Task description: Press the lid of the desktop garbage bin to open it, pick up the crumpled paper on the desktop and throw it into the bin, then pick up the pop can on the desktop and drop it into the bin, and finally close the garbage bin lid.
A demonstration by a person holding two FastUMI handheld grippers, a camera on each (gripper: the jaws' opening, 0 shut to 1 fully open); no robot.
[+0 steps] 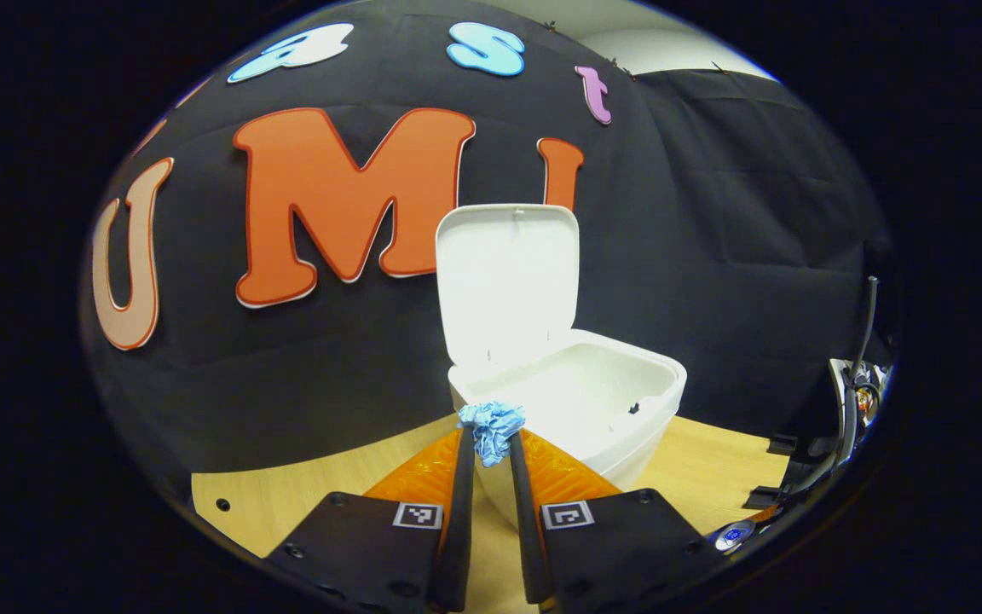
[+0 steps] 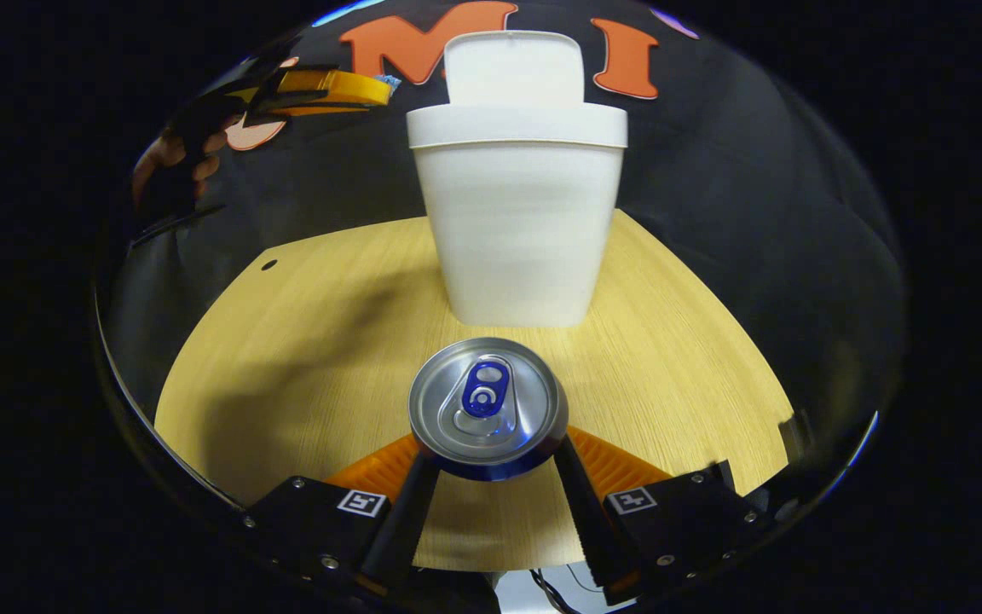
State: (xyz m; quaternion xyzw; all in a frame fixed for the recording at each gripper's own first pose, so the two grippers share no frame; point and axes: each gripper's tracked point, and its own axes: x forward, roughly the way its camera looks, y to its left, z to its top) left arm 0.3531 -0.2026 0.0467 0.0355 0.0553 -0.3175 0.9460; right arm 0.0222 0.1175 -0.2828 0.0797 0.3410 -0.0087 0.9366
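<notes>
The garbage bin (image 1: 593, 409) stands on the wooden desktop (image 2: 303, 341) with its lid (image 1: 508, 281) upright and bare wood around its base. The left gripper (image 1: 491, 439) pinches the crumpled paper (image 1: 491, 426) just short of the bin's near rim (raised above the desktop). The right gripper (image 2: 487, 456) has both fingers against the upright pop can (image 2: 484, 405), in front of the bin.

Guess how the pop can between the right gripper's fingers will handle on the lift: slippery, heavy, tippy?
The pop can has a smooth metal wall, so it will probably be slick between the right gripper fingers. Its tab looks unopened, so it may be full and heavy for its size. It stands upright on the desktop; a high push could tip it, and it would roll.
</notes>
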